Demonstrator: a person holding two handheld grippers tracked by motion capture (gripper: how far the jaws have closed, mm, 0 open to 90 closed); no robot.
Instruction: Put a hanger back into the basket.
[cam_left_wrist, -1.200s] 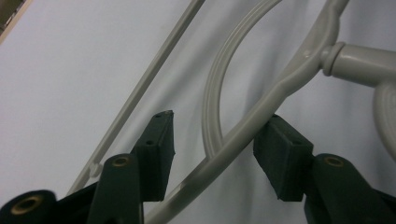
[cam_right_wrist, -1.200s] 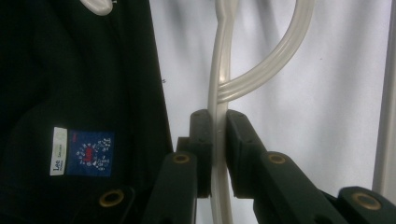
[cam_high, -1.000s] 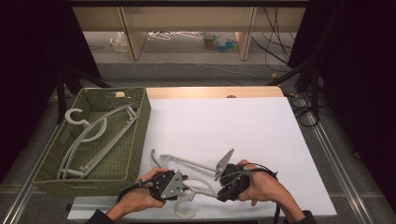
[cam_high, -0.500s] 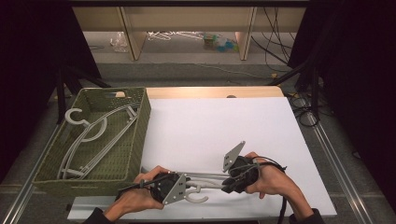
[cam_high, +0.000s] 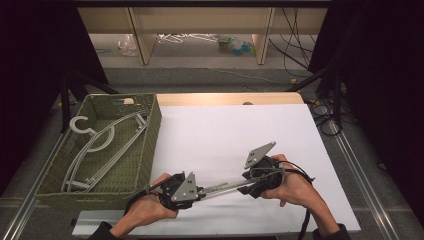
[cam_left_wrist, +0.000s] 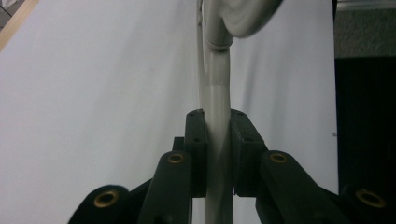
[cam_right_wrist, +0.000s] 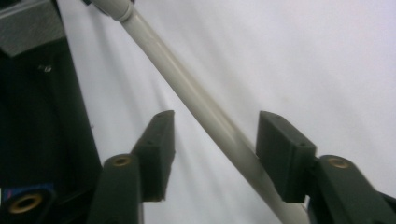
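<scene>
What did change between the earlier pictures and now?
The left gripper has closed on the grey hanger and lifted it off the white table. The right gripper has just been opening; its jaws stand apart around the hanger's bar, and it moved right. The green basket and the hangers in it stayed as before.

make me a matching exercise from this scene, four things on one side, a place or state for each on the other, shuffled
Things:
1. left gripper
2. right gripper
3. green basket
4. grey hanger in the basket

Places or states:
A. sits at the table's left edge
B. jaws apart, hanger bar passing between them untouched
C. lies inside the woven walls, hook toward the far left corner
D. pads clamped on the hanger bar

Pairs: 1-D, 2-B, 3-A, 4-C
</scene>
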